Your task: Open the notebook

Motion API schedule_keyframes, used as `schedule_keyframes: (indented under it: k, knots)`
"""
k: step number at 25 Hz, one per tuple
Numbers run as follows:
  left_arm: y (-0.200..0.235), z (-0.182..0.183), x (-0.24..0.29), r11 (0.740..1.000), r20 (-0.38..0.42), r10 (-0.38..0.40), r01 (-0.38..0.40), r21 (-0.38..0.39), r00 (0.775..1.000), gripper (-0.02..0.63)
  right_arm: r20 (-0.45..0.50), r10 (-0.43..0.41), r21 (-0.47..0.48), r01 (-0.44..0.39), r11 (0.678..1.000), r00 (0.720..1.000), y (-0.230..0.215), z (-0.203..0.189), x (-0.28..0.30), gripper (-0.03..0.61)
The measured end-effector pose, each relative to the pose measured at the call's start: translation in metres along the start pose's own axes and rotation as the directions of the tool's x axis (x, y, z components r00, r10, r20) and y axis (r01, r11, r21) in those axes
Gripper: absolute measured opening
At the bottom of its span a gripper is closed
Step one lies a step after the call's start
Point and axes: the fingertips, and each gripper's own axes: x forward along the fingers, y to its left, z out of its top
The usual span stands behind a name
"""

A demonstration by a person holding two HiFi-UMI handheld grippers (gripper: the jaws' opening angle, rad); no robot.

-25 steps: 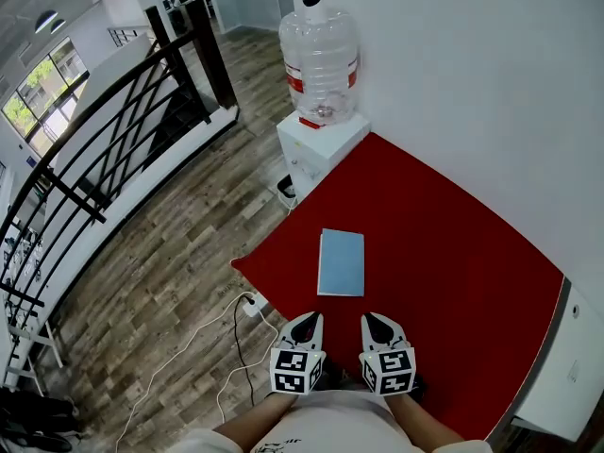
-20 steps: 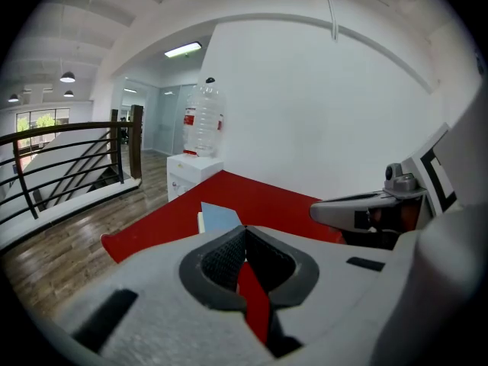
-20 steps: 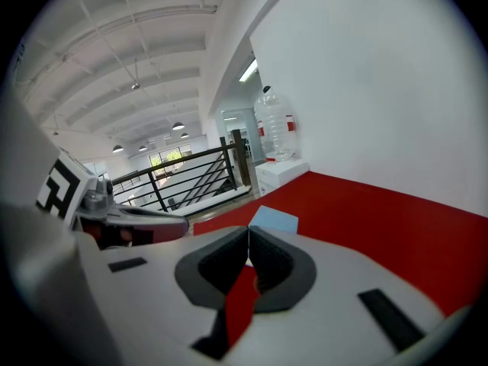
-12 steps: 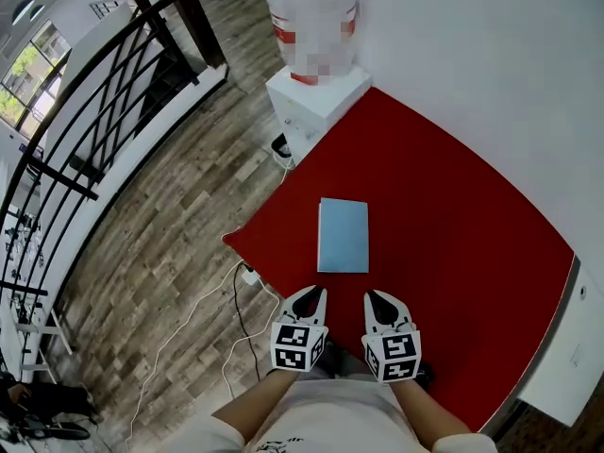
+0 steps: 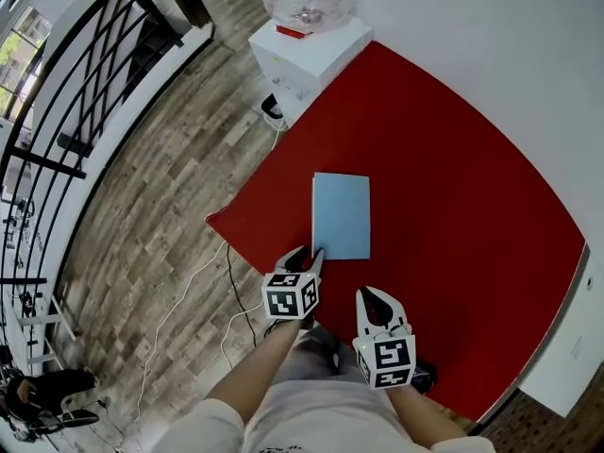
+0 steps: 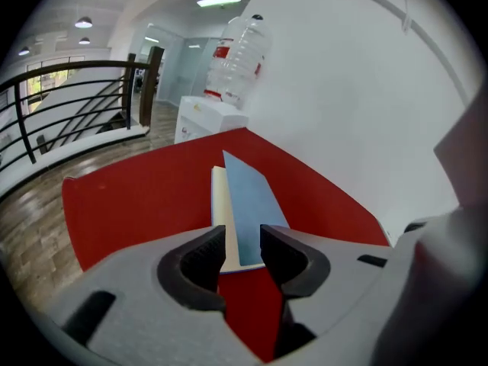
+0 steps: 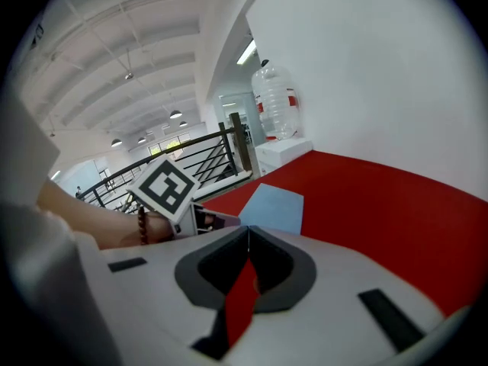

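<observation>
A shut light-blue notebook [image 5: 341,215] lies flat on the red table [image 5: 453,196]. My left gripper [image 5: 310,255] is at its near left corner. In the left gripper view the jaws are opening, and the notebook's [image 6: 248,204] near edge and cream page block show in the gap of the left gripper [image 6: 244,244]; the pads do not press on it. My right gripper [image 5: 376,296] hovers over the table's near edge, short of the notebook, shut with nothing held. In the right gripper view the tips of the right gripper [image 7: 248,232] meet, with the notebook [image 7: 274,207] and the left gripper [image 7: 206,219] ahead.
A white water dispenser [image 5: 307,41] with a clear bottle stands past the table's far corner. A white wall runs along the right. A black railing [image 5: 85,92] and wood floor with a white cable [image 5: 203,281] lie to the left. A white cabinet [image 5: 566,366] stands at the lower right.
My left gripper has moved forward and down to the notebook's near left corner, rolled, and its jaws have parted. The right gripper has sunk a little. The head view has tilted down.
</observation>
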Motion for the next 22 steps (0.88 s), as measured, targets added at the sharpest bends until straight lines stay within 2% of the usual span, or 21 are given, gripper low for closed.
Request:
schedule_keyframes:
  k: [8, 13, 15, 19, 22]
  knots:
    - [0.025, -0.025, 0.036, 0.996, -0.112, 0.048, -0.056, -0.068, 0.993, 0.126, -0.045, 0.011, 0.057, -0.009, 0.998, 0.999, -0.006, -0.019, 0.015, 0.008]
    - [0.032, -0.026, 0.039, 0.994, -0.121, 0.063, -0.073, -0.082, 0.991, 0.048, -0.05, -0.002, 0.068, 0.006, 0.998, 0.999, -0.018, -0.022, 0.021, 0.008]
    - [0.031, -0.022, 0.035, 0.995, -0.108, 0.073, -0.08, -0.064, 0.991, 0.032, -0.049, -0.005, 0.071, 0.008, 0.997, 0.999, -0.021, -0.023, 0.022, 0.008]
    - [0.025, -0.017, 0.028, 0.996, -0.074, 0.09, -0.089, 0.024, 0.993, 0.02, -0.047, -0.004, 0.078, 0.008, 0.997, 0.999, -0.022, -0.026, 0.024, 0.008]
    - [0.027, -0.018, 0.027, 0.996, -0.078, 0.084, -0.083, 0.016, 0.993, 0.017, -0.044, 0.002, 0.082, 0.001, 0.997, 0.999, -0.019, -0.029, 0.023, 0.008]
